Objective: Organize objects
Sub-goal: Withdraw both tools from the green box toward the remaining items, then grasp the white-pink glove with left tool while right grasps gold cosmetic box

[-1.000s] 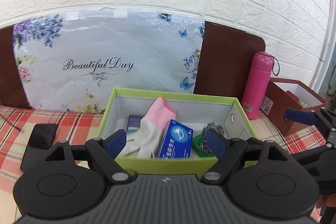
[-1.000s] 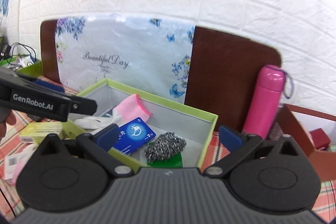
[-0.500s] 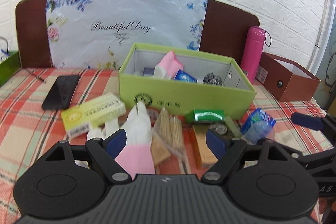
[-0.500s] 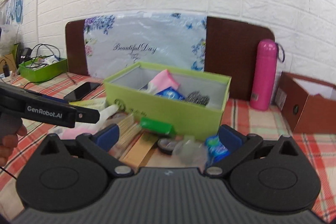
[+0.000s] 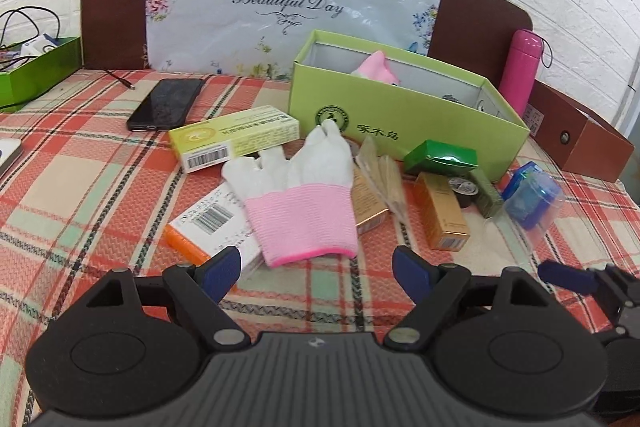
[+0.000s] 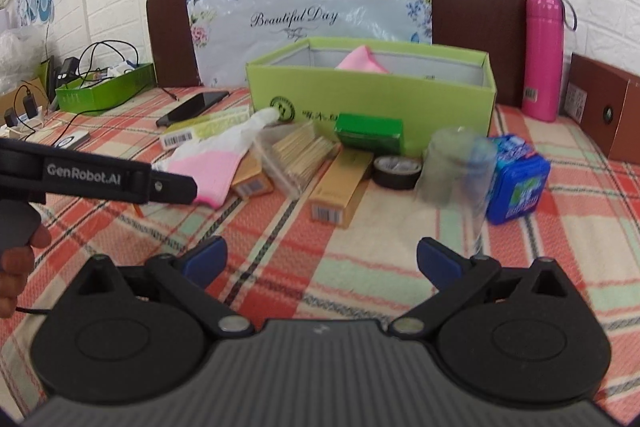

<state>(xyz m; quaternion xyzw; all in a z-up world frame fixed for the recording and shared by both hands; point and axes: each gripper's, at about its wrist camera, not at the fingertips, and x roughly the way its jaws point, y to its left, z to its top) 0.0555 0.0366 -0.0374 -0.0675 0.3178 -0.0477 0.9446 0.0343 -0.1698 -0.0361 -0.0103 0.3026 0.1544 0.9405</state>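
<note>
Left tongs: released, fingers spread wide, holding nothing, hovering over the checked tablecloth.
Right tongs: released too, fingers wide apart and empty, above the cloth at 6 o'clock of the clutter.
Glove: white with a pink cuff, lying flat at 12 o'clock just ahead of the left tongs, cuff toward the camera, fingertips pointing at the green box.
Green box: open, at 1 o'clock in the left view; a second pink-cuffed glove sticks up inside it.
Yellow carton: lying at 11 o'clock of the glove, near the box's left end.
Orange-edged carton: partly under the glove's left side.
Toothpick packet: clear wrap, just right of the glove, resting over a brown carton.
Small green carton: against the box's front wall.
Tape roll: black, lying flat in front of the small green carton.
Gold carton: lying beside the tape roll, at its 8 o'clock.
Blue tub: at 2 o'clock in the right view, with a clear plastic cup blurred at its left.
Phone: face up at 11 o'clock, well apart from the pile.
Pink flask: upright at 1 o'clock, right of the box.
</note>
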